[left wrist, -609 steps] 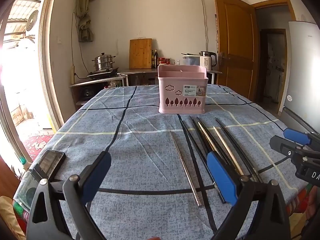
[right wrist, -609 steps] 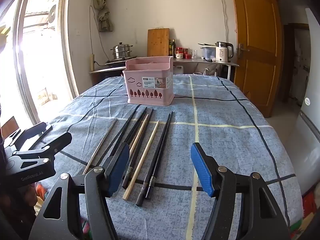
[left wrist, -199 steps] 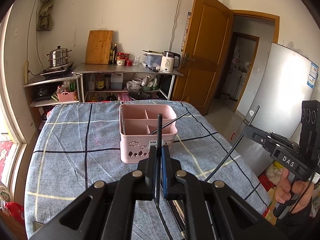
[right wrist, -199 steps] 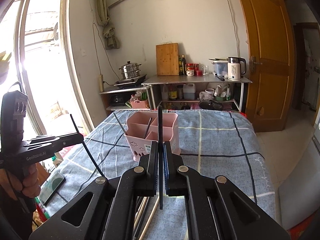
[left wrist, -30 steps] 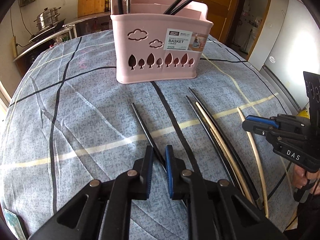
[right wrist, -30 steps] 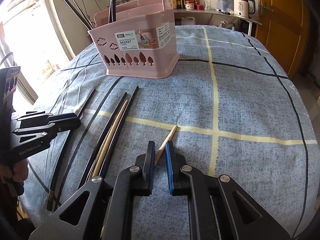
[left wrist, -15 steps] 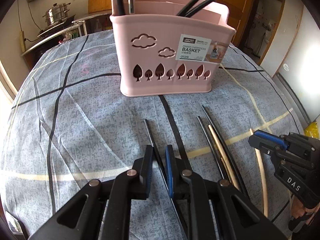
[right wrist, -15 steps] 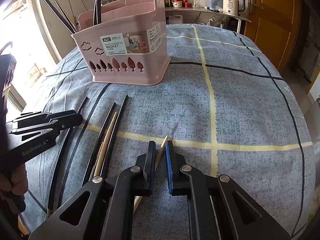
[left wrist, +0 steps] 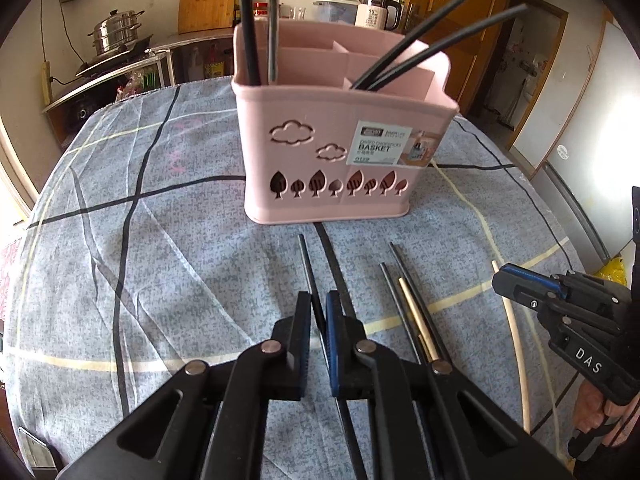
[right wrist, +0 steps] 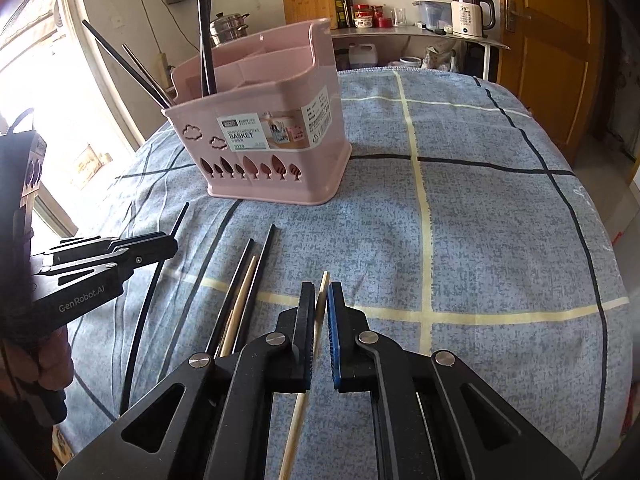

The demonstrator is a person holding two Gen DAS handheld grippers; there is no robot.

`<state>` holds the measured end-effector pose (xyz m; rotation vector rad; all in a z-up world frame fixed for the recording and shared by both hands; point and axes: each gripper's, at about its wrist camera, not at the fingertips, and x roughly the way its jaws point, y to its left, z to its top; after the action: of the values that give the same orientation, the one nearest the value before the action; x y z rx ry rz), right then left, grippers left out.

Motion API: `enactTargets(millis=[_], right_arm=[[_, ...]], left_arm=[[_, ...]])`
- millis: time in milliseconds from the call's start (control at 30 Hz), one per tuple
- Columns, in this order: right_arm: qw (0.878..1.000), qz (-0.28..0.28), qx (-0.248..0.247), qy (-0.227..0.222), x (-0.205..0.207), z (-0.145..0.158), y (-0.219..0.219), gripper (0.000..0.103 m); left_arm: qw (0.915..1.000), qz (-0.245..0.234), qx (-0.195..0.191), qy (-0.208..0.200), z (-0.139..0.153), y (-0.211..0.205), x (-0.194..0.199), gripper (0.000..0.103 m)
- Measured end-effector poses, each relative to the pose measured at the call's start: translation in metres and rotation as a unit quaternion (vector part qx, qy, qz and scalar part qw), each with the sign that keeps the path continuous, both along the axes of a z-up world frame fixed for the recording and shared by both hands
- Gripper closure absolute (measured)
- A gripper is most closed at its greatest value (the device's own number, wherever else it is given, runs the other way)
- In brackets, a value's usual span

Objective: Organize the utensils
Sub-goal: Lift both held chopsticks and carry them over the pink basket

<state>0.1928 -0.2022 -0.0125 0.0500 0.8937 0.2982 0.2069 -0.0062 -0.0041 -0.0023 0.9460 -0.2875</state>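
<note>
A pink utensil basket [left wrist: 320,120] stands on the blue checked cloth with several chopsticks upright or leaning in it. My left gripper [left wrist: 318,300] is closing its jaws on a black chopstick [left wrist: 306,260], which runs between the pads and points at the basket. The right gripper [right wrist: 318,290] is closing too, and its pads pinch a pale wooden chopstick [right wrist: 323,284] near its far end. Each wrist view shows the other gripper from the side, the left gripper [right wrist: 160,248] and the right gripper [left wrist: 504,276]. Between them, more black chopsticks [left wrist: 394,284] and a wooden chopstick [left wrist: 412,300] lie on the cloth.
A phone [left wrist: 36,452] lies at the table's near left corner. Behind the table a counter carries a kettle [left wrist: 374,10], bottles, a cutting board and a steamer pot [left wrist: 112,36]. A wooden door [right wrist: 552,40] is at the right. The cloth falls away at the right edge.
Both pairs of jaws have narrowed onto their chopsticks. The left gripper has moved nearer the basket and a little higher with the black chopstick. The right gripper has barely shifted.
</note>
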Motion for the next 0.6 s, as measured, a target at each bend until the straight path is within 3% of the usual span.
enactTargets(millis=[333, 600], right_arm=[[0.996, 0.002, 0.026, -0.081, -0.019, 0.066, -0.012, 0.098], [0.989, -0.005, 0.031, -0.145, -0.034, 0.111, -0.02, 0.098]], left_arm=[[0.9958, -0.014, -0.038, -0.082, 0.077, 0.012, -0.025, 0.097], [0.9902, -0.023, -0.046, -0.13, 0.117, 0.014, -0.037, 0.098]])
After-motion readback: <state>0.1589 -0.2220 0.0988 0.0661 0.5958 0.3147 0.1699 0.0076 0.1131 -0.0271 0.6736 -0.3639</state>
